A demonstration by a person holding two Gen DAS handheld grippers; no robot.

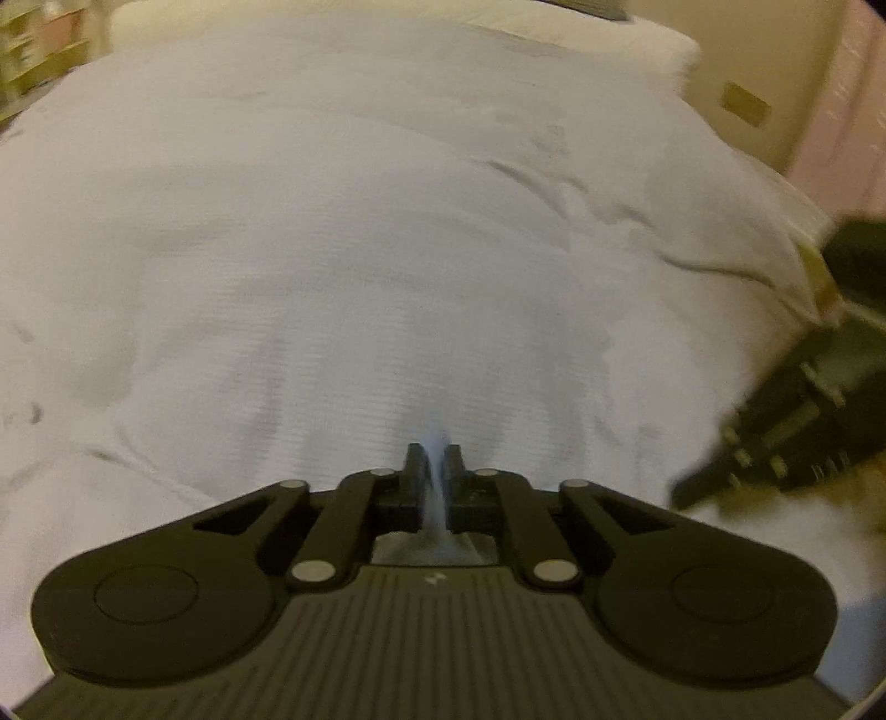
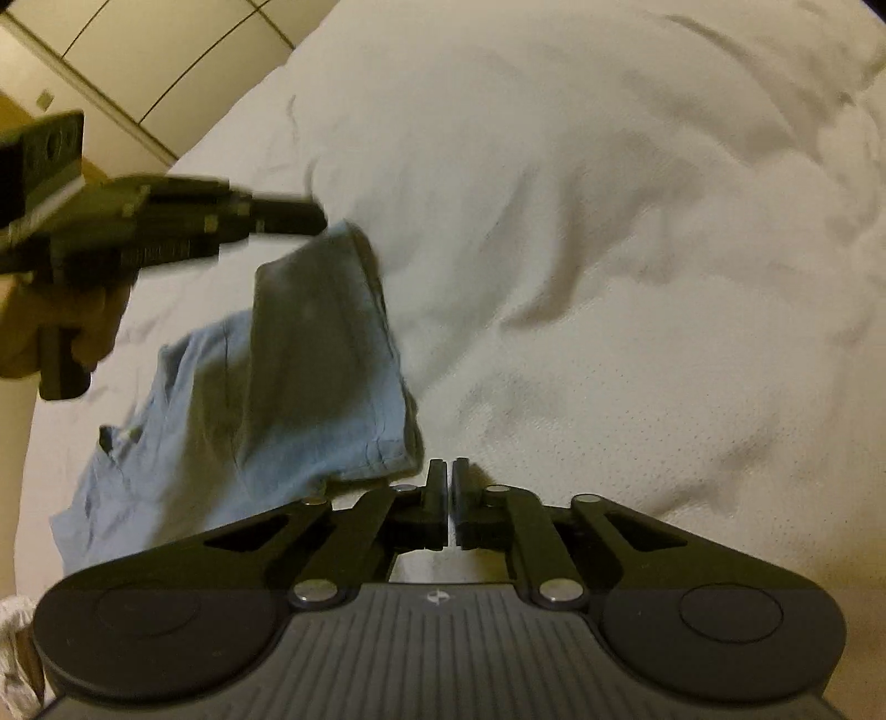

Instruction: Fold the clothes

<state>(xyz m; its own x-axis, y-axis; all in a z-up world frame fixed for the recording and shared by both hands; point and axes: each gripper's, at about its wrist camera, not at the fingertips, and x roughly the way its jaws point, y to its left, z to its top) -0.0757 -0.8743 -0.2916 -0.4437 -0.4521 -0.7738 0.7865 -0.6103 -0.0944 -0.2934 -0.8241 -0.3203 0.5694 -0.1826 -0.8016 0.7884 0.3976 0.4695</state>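
A light blue garment (image 2: 310,360) hangs over the white bed cover (image 2: 609,221), its lower part trailing onto the bed at the left. My left gripper (image 2: 315,213) is shut on its top edge, with a hand (image 2: 61,327) on the handle. In the left wrist view, a sliver of the blue cloth (image 1: 436,498) shows pinched in my left gripper (image 1: 433,451). My right gripper (image 2: 449,468) is shut, with no cloth visible between its fingers. The garment's lower corner hangs just left of it. The right gripper (image 1: 775,437) appears blurred at the right edge of the left wrist view.
The bed cover (image 1: 332,249) is wrinkled and fills both views. A pillow (image 1: 637,44) lies at the far end. A wall and a pink curtain (image 1: 853,111) stand right of the bed. Panelled wall or cupboard doors (image 2: 111,55) are beyond the bed's left edge.
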